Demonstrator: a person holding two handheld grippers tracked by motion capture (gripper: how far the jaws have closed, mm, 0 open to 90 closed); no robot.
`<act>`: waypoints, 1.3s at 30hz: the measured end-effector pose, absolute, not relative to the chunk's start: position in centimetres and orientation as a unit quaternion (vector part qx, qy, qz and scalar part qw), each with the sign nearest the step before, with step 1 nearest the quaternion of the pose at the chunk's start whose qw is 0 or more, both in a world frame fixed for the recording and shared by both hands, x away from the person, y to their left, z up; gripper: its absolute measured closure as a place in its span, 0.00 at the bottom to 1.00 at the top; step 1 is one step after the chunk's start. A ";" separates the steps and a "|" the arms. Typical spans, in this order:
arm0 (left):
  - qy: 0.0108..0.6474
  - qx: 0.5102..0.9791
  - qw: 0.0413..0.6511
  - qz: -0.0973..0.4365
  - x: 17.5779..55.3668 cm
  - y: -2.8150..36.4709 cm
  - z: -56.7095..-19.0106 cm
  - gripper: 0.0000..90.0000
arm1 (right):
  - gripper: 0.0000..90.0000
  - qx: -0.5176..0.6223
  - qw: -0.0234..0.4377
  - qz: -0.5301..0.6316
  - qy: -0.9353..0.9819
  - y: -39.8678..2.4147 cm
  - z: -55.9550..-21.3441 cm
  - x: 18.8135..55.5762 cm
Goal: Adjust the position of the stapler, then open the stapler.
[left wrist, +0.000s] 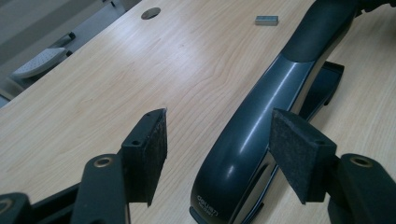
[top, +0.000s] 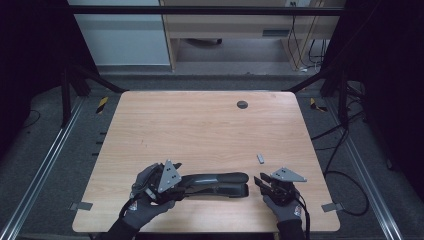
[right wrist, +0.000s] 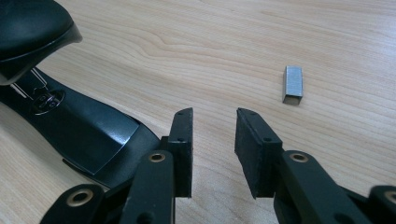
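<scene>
A black stapler (top: 215, 182) lies lengthwise near the front edge of the wooden table (top: 200, 125). Its top arm is raised a little off its base (right wrist: 84, 126). My left gripper (top: 182, 186) is open at the stapler's rear end (left wrist: 233, 158), which lies between the jaws. The left pad (left wrist: 149, 154) stands clear of it, and the right pad (left wrist: 299, 158) sits close beside it. My right gripper (top: 261, 181) is open just off the stapler's front end, with bare table between its pads (right wrist: 214, 149). A small grey block of staples (top: 260, 158) (right wrist: 293, 84) (left wrist: 266, 20) lies just beyond the right gripper.
A round dark cable hole (top: 242, 104) sits near the table's far edge. Dark frame posts and cables stand on the floor at both sides of the table. A pale desk stands beyond the far edge.
</scene>
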State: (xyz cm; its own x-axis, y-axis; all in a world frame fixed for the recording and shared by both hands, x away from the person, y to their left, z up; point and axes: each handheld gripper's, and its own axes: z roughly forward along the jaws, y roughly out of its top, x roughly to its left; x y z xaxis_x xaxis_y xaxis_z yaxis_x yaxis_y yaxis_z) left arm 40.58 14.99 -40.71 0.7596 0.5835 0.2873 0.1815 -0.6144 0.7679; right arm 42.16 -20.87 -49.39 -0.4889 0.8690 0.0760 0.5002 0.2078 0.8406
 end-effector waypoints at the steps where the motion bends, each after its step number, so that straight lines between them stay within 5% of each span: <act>1: 0.220 0.859 0.378 0.265 40.5 14.9 -40.7 0.41 | 0.75 0.458 0.214 0.431 0.747 -20.9 -49.4 42.2; 39: 0.136 0.883 0.324 0.310 39.0 9.0 -40.3 0.33 | 0.75 0.464 0.223 0.430 0.742 -21.2 -49.2 42.1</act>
State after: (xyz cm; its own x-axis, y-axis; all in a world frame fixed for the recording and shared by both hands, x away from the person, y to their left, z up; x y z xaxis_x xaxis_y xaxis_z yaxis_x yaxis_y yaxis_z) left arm 38.98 9.00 -40.31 0.7711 0.4409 0.4594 0.0388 -0.7527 0.6573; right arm 42.13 -21.17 -49.20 -0.4703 0.8799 0.0672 0.4961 0.2007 0.8447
